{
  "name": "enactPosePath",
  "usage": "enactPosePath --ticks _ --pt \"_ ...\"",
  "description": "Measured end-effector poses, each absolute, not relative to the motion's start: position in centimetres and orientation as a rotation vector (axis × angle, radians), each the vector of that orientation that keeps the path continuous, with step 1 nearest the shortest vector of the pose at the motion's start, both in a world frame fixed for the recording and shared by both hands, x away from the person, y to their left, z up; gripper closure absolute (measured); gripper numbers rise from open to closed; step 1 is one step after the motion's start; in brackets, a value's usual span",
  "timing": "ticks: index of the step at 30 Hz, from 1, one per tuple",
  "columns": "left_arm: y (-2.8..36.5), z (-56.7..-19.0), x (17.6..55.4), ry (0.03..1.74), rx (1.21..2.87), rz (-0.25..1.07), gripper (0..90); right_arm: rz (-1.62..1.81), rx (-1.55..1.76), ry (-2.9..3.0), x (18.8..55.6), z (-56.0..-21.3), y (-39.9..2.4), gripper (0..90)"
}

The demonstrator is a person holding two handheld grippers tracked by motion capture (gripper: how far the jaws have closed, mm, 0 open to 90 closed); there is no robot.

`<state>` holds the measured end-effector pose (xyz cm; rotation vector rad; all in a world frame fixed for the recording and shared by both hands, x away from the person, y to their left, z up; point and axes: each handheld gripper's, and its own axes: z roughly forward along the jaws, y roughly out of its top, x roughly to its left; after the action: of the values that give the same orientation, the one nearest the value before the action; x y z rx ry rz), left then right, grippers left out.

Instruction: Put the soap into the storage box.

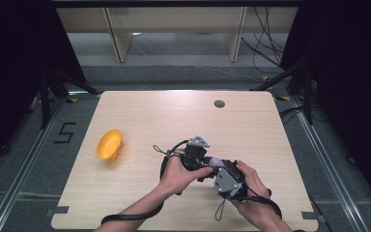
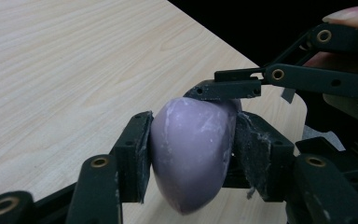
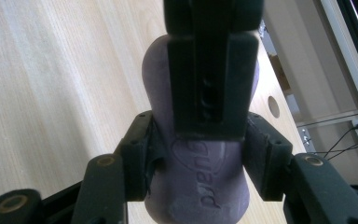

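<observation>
Left gripper view: left gripper [image 2: 192,140] pads press both sides of the purple soap bar [image 2: 191,154]. Right gripper [image 3: 198,149] pinches the same bar, held just above the table [image 1: 140,111] near its front edge. Farther left, an orange bowl [image 1: 109,144] lies tipped on its side.

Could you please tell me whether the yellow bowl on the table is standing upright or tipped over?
Tipped. In the high view the yellow bowl lies on its side on the table, its rim not level and its opening facing sideways.
</observation>
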<state>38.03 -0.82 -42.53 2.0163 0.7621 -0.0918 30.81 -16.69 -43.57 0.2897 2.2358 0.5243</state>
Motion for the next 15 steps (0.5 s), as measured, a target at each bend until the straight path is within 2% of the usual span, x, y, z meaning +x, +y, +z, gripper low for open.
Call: enactPosePath --ticks 15 --pt "-1.12 -42.77 38.7 0.777 2.017 -0.176 47.1 0.534 0.307 2.217 30.58 -43.62 -16.56 50.2"
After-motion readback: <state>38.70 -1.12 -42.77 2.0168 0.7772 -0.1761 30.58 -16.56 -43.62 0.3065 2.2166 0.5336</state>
